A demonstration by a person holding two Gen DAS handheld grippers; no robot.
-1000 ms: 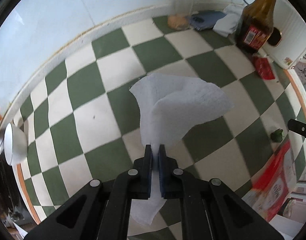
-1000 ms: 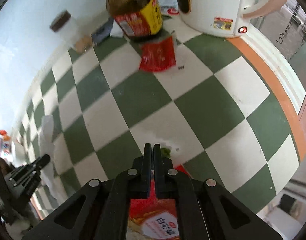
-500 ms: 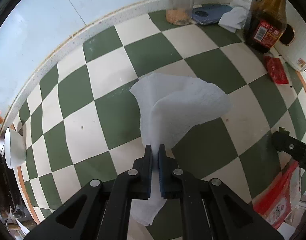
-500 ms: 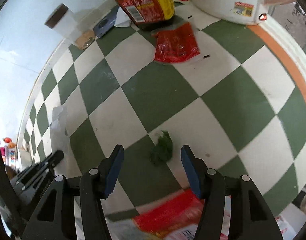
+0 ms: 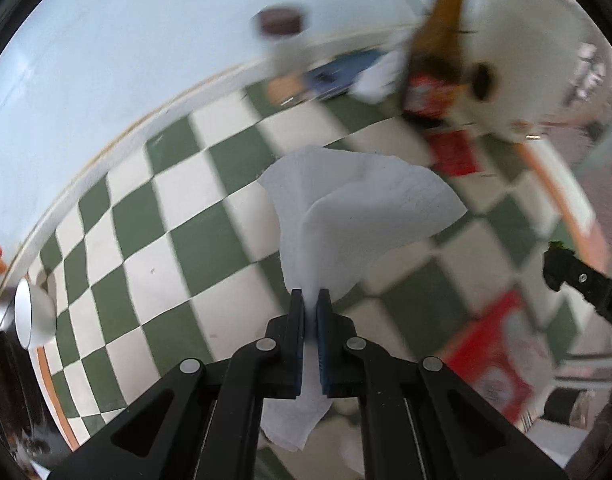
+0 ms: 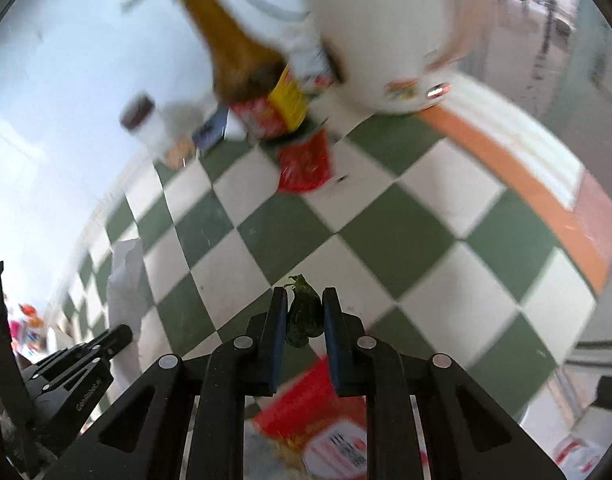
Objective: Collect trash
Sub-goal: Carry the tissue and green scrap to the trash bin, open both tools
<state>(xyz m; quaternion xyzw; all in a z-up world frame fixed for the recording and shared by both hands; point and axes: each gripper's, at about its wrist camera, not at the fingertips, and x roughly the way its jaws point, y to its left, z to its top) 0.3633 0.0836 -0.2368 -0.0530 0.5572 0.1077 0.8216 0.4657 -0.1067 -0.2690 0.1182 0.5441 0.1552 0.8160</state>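
Observation:
My left gripper [image 5: 310, 294] is shut on a white paper towel [image 5: 358, 208] and holds it above the green-and-white checkered counter [image 5: 209, 248]. My right gripper [image 6: 303, 300] is shut on a small dark green scrap [image 6: 302, 314] and holds it off the counter; its tip also shows in the left wrist view [image 5: 562, 268]. A red wrapper [image 6: 306, 164] lies flat by the brown sauce bottle [image 6: 245, 64]. The towel and left gripper show at the left of the right wrist view [image 6: 125, 280].
A white kettle [image 6: 386, 40], a brown-lidded jar [image 6: 145, 124] and a blue object [image 6: 209, 132] stand along the back wall. A red-and-white packet [image 6: 326, 432] lies below my right gripper. A white bowl [image 5: 33, 312] sits at far left. The orange counter edge [image 6: 546, 208] runs at right.
My right gripper opened around the green scrap, then closed on it and lifted it. My left gripper kept hold of the towel and swung; both views are now blurred.

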